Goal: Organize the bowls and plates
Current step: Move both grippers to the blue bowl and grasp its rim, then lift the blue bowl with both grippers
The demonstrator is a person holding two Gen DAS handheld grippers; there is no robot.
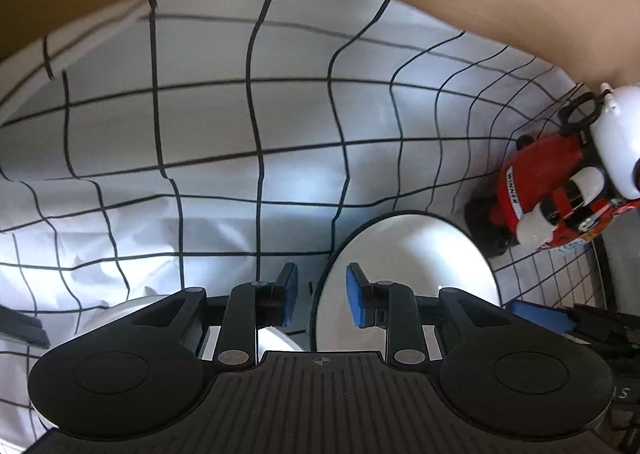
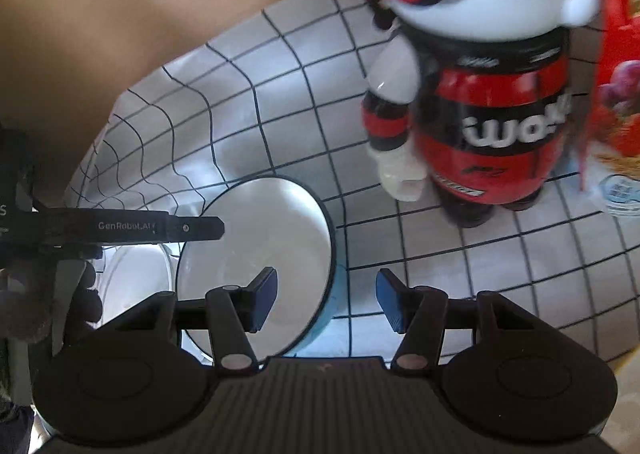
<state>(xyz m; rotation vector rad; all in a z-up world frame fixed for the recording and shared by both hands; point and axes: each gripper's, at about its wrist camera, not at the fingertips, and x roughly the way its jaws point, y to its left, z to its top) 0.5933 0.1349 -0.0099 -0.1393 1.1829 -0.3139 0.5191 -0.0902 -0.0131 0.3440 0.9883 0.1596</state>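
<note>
Progress: the sorting is judged to be at an early stage. A dark-rimmed white plate (image 1: 416,266) is seen on the checked cloth (image 1: 200,133), and a second white dish (image 2: 136,278), partly hidden, lies just beside it on its left. Whether this second piece is a bowl or a plate cannot be told. No stack is seen to have been formed; both pieces are judged still to need placing.

Left gripper (image 1: 322,296): the jaws are parted, with the plate's near rim showing in the gap between them. No pad is seen pressing on the rim, so nothing is taken to be grasped.

Right gripper (image 2: 326,300): the jaws are set wide, one finger over the plate's face and the other over the cloth beyond its right edge. Nothing is gripped. Whether the rim is touched cannot be told.

Containers: the plate is seen to be empty. The inside of the second dish is mostly covered by the left gripper, and its contents cannot be told.

Other items: a red and black figure (image 2: 484,125) stands well apart from the plate, with a red package (image 2: 618,101) beside it.
</note>
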